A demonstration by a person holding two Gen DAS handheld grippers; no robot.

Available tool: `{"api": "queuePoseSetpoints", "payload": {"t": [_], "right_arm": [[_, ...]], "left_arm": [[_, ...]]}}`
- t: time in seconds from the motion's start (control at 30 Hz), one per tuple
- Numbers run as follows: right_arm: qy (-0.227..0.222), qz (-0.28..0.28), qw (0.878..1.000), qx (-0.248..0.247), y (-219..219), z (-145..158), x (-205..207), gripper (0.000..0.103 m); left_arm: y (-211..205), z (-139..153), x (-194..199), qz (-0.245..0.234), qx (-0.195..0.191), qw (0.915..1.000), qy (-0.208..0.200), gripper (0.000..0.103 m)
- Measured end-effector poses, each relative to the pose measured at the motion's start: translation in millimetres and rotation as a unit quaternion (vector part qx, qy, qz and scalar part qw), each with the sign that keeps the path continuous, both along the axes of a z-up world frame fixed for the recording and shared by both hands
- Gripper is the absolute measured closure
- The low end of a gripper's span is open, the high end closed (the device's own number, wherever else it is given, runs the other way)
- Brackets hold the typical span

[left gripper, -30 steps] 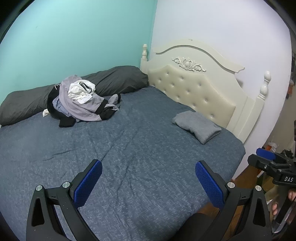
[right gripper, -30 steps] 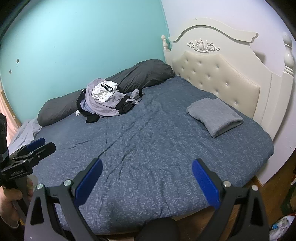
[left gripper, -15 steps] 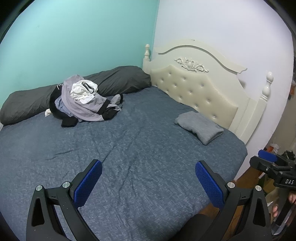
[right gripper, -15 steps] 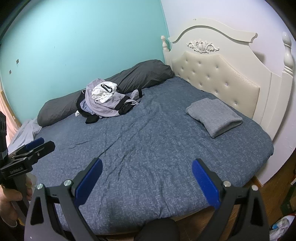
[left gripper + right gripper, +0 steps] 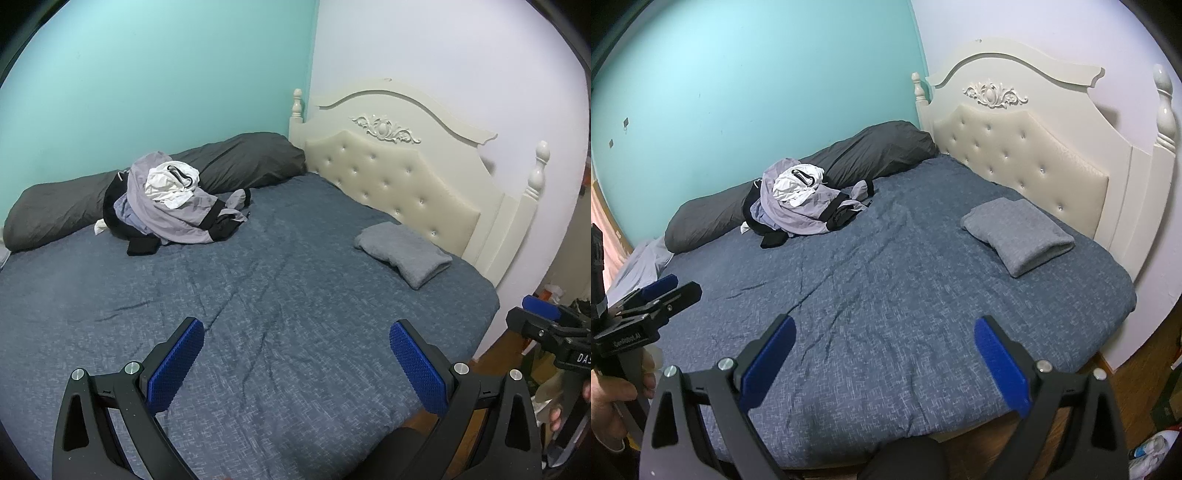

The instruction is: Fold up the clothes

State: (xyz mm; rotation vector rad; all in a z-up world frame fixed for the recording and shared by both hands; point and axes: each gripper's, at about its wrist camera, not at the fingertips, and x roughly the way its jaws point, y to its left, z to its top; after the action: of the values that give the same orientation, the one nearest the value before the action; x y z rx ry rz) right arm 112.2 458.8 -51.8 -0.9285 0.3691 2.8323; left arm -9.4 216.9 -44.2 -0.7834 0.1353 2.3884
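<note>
Fingers, left: both blue pads of the left gripper (image 5: pixel 295 363) stand wide apart with nothing between them, held above the near part of the bed (image 5: pixel 280 295).
Fingers, right: the right gripper (image 5: pixel 884 363) is likewise spread wide and empty, over the near edge of the bed and touching no cloth.
Change, left view: compared with a second ago, the headboard (image 5: pixel 399 173) and the heap sit a little higher and further right in the frame, so the left gripper has shifted or turned slightly; its pads are spread as wide as before.
Change, right view: almost nothing differs; the bed sits as it did, and only the left gripper at the frame's edge appears a touch lower.
Clothes to fold: a loose pile of clothes (image 5: pixel 173 203), grey, white and black pieces tangled together, lies at the far side of the bed against the long dark pillow (image 5: pixel 243 162), well apart from both grippers.
Already folded: one grey folded garment (image 5: pixel 404 253) rests near the headboard, neat and apart from the heap.
Meaning for the task: judging from this, the hands are between items, with no garment picked up yet. The next reach likely goes across the bed to the heap.
</note>
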Motion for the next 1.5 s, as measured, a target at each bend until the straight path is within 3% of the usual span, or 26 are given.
{"api": "queuePoseSetpoints", "payload": {"t": [1.5], "right_arm": [[0.003, 0.002, 1.0, 0.004, -1.0, -1.0, 0.7, 0.005]], "left_arm": [[1.7, 3.3, 3.1, 0.011, -0.01, 0.9997, 0.018, 0.0]]}}
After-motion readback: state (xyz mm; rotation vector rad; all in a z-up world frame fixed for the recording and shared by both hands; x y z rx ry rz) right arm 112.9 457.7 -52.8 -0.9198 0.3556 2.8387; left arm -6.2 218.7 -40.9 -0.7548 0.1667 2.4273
